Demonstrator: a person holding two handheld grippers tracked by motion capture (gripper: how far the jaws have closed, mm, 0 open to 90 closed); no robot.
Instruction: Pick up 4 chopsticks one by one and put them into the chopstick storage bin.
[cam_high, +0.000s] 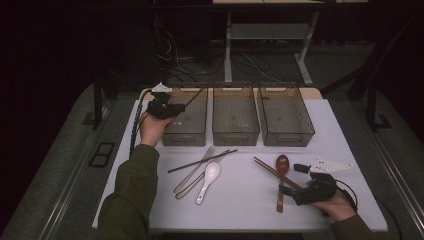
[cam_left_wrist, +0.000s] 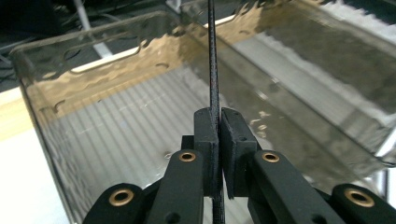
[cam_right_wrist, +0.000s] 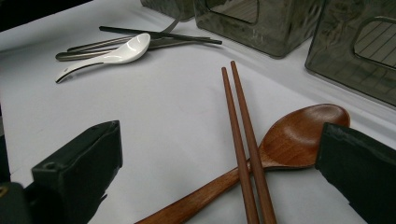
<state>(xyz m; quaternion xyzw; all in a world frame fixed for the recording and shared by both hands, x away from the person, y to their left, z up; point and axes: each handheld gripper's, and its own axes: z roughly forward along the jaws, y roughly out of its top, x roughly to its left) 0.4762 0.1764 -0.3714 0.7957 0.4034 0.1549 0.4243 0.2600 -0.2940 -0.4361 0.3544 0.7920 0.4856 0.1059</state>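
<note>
The left gripper (cam_high: 172, 107) hangs above the leftmost bin (cam_high: 186, 131) of three smoky plastic bins standing in a row at the back of the white counter (cam_high: 240, 200). Its jaws are clamped on a thin black chopstick (cam_left_wrist: 213, 70) (the stick slants up over the bin). The right gripper (cam_high: 295, 182) rests low at the counter's front right, jaws spread wide apart, empty, with a pair of brown wooden chopsticks (cam_right_wrist: 243, 140) lying crossed over a wooden spoon (cam_right_wrist: 299, 135) between them. Further left lie a white spoon (cam_high: 209, 181), a fork (cam_high: 196, 167) and a second black chopstick (cam_high: 202, 161).
</note>
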